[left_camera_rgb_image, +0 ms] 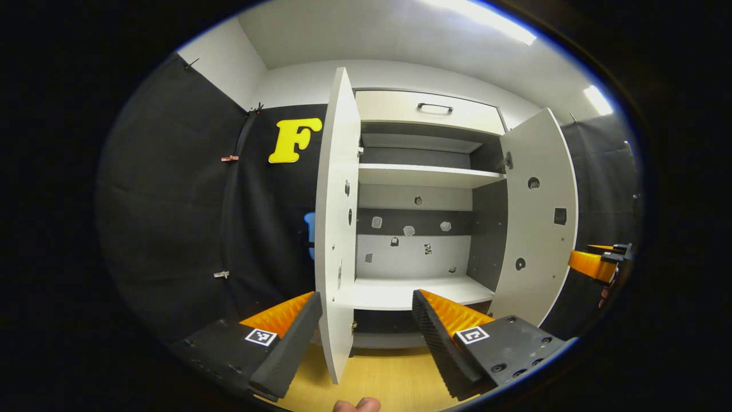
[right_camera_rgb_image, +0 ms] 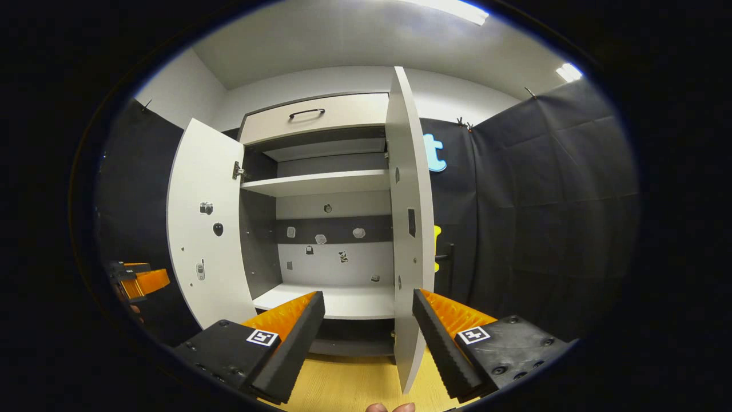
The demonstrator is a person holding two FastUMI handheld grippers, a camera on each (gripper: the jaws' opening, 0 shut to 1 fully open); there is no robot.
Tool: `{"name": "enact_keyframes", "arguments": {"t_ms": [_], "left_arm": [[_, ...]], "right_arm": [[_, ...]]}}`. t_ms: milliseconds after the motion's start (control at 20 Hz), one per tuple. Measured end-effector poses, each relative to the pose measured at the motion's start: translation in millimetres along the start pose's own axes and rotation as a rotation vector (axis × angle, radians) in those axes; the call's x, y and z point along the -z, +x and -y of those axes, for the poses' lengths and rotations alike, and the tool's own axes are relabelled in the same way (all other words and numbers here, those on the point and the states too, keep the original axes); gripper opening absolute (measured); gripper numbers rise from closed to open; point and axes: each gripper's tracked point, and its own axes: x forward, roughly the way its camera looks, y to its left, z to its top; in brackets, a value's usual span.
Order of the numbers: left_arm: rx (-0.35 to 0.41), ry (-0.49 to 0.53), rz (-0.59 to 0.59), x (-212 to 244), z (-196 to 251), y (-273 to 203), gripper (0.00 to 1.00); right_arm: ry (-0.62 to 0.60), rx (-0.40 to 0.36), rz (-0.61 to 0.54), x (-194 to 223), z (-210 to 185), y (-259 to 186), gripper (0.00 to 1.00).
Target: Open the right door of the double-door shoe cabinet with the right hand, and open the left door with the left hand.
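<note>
The white shoe cabinet stands with both doors swung out. In the left gripper view its left door is edge-on between the fingers of my left gripper, which is open and not pressing on it; the right door hangs open further right, with the right gripper beyond it. In the right gripper view the right door is edge-on just inside the right finger of my open right gripper. The left door stands open at the left, the left gripper beside it.
Inside are bare white shelves and a grey back panel with small stickers. A drawer with a dark handle tops the cabinet. Black cloth walls flank it. The floor is light wood. A fingertip shows at the bottom edge.
</note>
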Motion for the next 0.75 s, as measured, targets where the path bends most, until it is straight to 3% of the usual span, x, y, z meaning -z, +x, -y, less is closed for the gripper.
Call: {"name": "enact_keyframes", "arguments": {"t_ms": [750], "left_arm": [[0.086, 0.047, 0.022, -12.5, 37.2, -0.3, 0.98]], "right_arm": [[0.007, -0.007, 0.028, -12.8, 1.2, -10.1, 0.98]]}}
